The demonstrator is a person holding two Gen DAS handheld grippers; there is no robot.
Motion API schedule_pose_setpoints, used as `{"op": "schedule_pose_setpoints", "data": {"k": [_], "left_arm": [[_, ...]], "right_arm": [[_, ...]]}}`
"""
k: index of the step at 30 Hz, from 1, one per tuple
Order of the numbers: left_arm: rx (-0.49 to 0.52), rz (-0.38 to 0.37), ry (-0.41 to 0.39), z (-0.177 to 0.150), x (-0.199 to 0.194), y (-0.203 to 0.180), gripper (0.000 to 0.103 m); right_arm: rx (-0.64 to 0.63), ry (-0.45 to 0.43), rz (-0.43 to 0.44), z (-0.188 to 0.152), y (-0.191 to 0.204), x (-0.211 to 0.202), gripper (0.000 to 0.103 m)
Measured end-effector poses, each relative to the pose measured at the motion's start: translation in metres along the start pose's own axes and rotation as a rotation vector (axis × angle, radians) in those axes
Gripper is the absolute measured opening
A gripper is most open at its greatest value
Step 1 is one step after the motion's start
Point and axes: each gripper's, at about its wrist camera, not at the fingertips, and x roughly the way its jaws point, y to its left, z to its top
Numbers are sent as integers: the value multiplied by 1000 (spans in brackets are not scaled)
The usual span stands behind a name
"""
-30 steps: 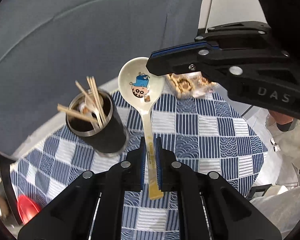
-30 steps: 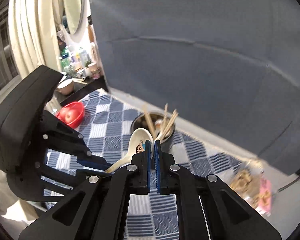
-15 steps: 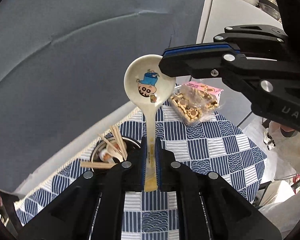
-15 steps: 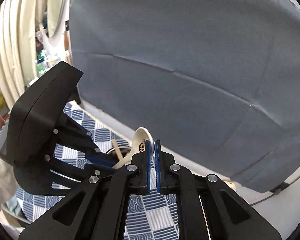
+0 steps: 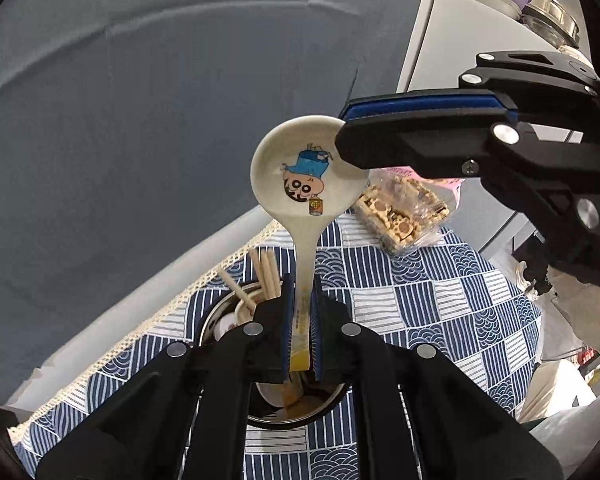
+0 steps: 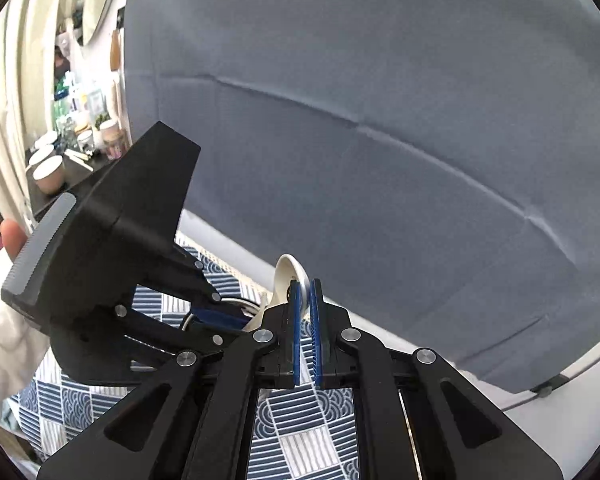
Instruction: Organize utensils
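A cream spoon (image 5: 304,172) with a cartoon print stands bowl-up, and my left gripper (image 5: 300,292) is shut on its handle. Directly under that gripper is a dark metal cup (image 5: 300,408) holding wooden chopsticks (image 5: 266,272); the handle's end hangs over the cup's mouth. My right gripper (image 5: 346,124) is shut, its tip lying against the right rim of the spoon's bowl. Whether it pinches the rim I cannot tell. In the right wrist view the spoon (image 6: 286,276) shows just past the right gripper (image 6: 305,284), with the left gripper (image 6: 236,320) low at left.
A blue and white checked cloth (image 5: 420,292) covers the table. A clear bag of snacks (image 5: 400,216) lies at the far right of it. A grey padded backing (image 5: 140,120) rises behind. A person's hand (image 6: 10,236) holds the left gripper. A shelf with bowls (image 6: 48,168) is at the left.
Both grippers have moved together with the spoon across the table. The cup, earlier off to the left of the left gripper, now lies straight beneath it.
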Motion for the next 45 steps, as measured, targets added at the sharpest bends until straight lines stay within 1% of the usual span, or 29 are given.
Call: {"op": "schedule_pose_setpoints", "data": {"k": [5, 12, 20, 24, 26, 27, 28, 29, 30, 32, 33, 34, 35, 36, 37, 39, 41, 42, 43, 44, 45], "left_arm": [[0, -7, -4, -16, 10, 2, 8], [-13, 1, 30, -38, 22, 4, 8], [10, 7, 47, -46, 25, 4, 8], [20, 6, 34, -49, 23, 3, 8], [23, 19, 28, -53, 20, 3, 16], [28, 23, 26, -53, 19, 3, 18], [35, 27, 25, -54, 17, 2, 25], [39, 31, 23, -54, 15, 2, 38], [44, 41, 21, -54, 14, 2, 46], [48, 45, 8, -55, 9, 1, 59], [47, 56, 1, -55, 5, 2, 62], [45, 62, -7, -55, 1, 2, 66], [43, 61, -8, -56, -1, 3, 68], [41, 64, -10, -56, -5, 3, 69], [45, 73, -10, -58, -9, 3, 70], [53, 101, -9, -60, -14, 1, 72], [34, 122, -23, -57, -19, -3, 80], [22, 125, -32, -58, -24, -3, 81], [5, 136, -45, -59, -31, -4, 87], [-9, 151, -53, -58, -34, -6, 99], [-32, 179, -67, -60, -41, -8, 97]], "right_arm": [[-14, 13, 13, -13, 17, 17, 5], [6, 43, 51, -31, 32, 34, 5], [74, 45, 86, -39, 34, 37, 6], [107, 51, 108, -43, 38, 43, 6], [112, 56, 100, -46, 40, 46, 6], [124, 54, 110, -48, 40, 47, 6], [139, 53, 121, -49, 39, 48, 6], [146, 55, 123, -50, 38, 49, 6], [157, 57, 118, -52, 38, 50, 6], [177, 51, 119, -54, 36, 48, 7], [189, 46, 124, -55, 34, 47, 7], [201, 40, 126, -55, 32, 43, 12], [206, 37, 118, -54, 32, 42, 27], [213, 29, 99, -54, 31, 39, 39], [221, 14, 90, -56, 28, 34, 52], [240, 0, 92, -58, 23, 26, 53], [253, -13, 68, -62, 15, 15, 69], [255, -18, 63, -63, 13, 11, 72], [258, -23, 60, -65, 12, 5, 80], [260, -27, 57, -66, 11, 1, 87], [258, -32, 52, -68, 11, -4, 87]]}}
